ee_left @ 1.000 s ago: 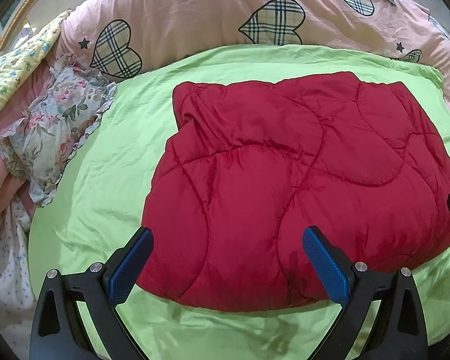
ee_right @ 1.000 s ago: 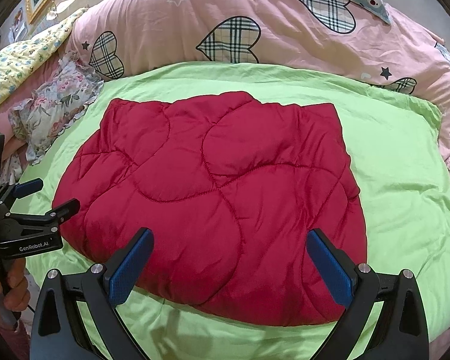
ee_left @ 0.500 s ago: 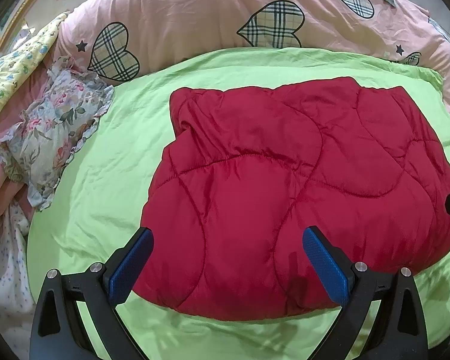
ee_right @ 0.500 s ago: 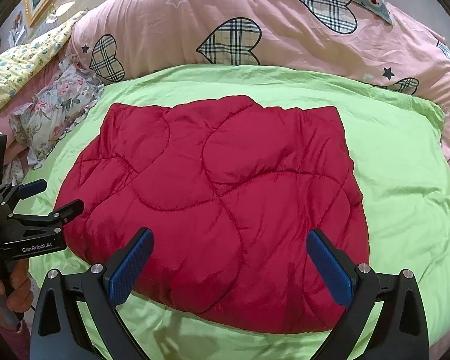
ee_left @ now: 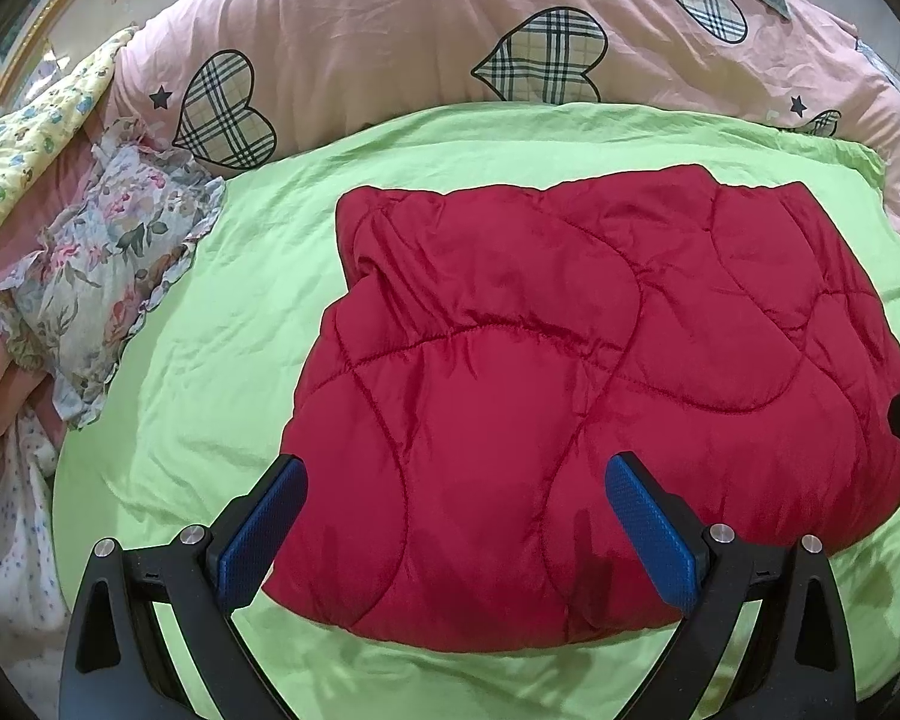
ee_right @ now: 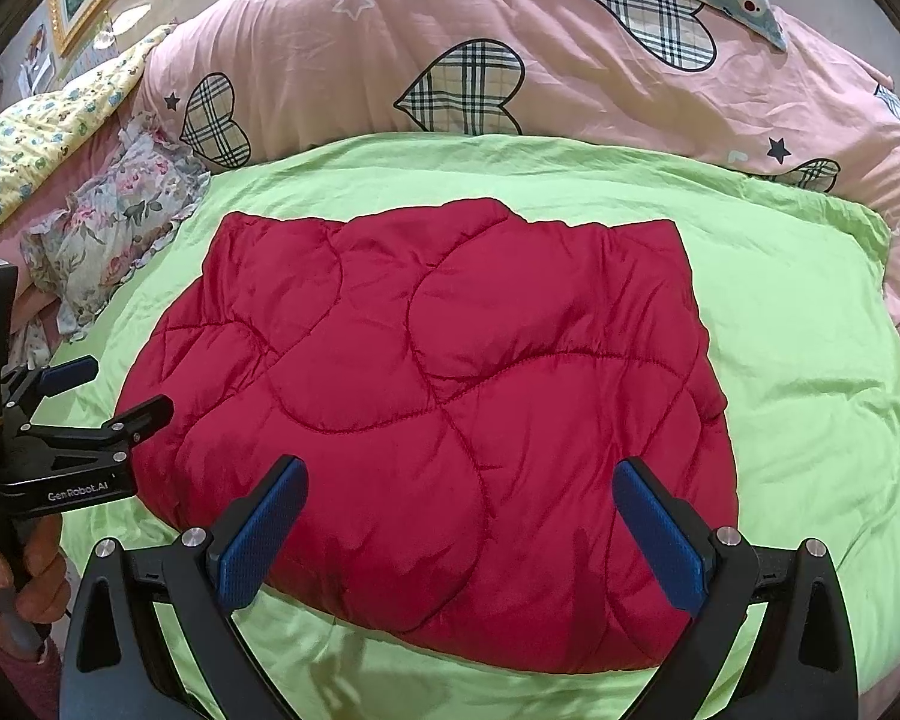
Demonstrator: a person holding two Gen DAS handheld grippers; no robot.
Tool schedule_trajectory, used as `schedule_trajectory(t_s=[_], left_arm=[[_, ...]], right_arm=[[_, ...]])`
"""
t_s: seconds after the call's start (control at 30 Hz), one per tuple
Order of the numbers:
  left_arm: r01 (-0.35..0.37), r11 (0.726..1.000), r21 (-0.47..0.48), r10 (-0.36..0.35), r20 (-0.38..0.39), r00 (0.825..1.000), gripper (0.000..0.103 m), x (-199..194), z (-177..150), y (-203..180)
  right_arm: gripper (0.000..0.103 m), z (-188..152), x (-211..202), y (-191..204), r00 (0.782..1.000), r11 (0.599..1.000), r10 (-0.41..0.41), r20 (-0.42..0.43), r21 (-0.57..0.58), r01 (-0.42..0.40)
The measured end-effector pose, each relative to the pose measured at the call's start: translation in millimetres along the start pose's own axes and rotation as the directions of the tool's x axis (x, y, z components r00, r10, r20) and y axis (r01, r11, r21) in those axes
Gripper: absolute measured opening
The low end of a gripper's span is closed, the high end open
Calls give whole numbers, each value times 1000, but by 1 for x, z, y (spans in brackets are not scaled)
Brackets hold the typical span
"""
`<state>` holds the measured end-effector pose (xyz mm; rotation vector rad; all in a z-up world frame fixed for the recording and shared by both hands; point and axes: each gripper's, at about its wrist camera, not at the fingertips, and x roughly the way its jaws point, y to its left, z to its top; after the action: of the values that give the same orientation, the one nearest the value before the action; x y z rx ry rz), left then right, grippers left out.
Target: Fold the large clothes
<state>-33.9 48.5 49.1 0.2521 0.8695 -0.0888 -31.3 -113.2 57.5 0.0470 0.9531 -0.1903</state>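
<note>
Green bedsheet (ee_left: 222,324) bears a folded red quilted jacket (ee_left: 570,396) ahead of both wide-spread, empty grippers, left (ee_left: 456,516) and right (ee_right: 459,519), seemingly hovering above its near edge.

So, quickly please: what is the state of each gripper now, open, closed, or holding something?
Left gripper: open, holding nothing, above the near edge of the red quilted coat.
Right gripper: open, holding nothing, also above the coat.

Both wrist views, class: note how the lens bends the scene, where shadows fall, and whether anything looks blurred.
Left wrist view: fisheye bulge curves the green sheet, black corners; faint shadows of the fingers on the red quilted jacket; focus sharp. Right wrist view: same barrel distortion; soft shadows on the jacket's near edge and sheet; the pink heart-print duvet evenly lit, no glare.
</note>
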Motion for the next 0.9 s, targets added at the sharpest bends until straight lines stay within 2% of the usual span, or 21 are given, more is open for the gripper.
schedule_trajectory(t_s=[0.9], left_arm=[[-6, 1000, -8, 6, 0, 1000, 101, 7, 7, 1]], right_arm=[[102, 2, 4, -8, 1000, 1000, -1, -1, 14, 1]])
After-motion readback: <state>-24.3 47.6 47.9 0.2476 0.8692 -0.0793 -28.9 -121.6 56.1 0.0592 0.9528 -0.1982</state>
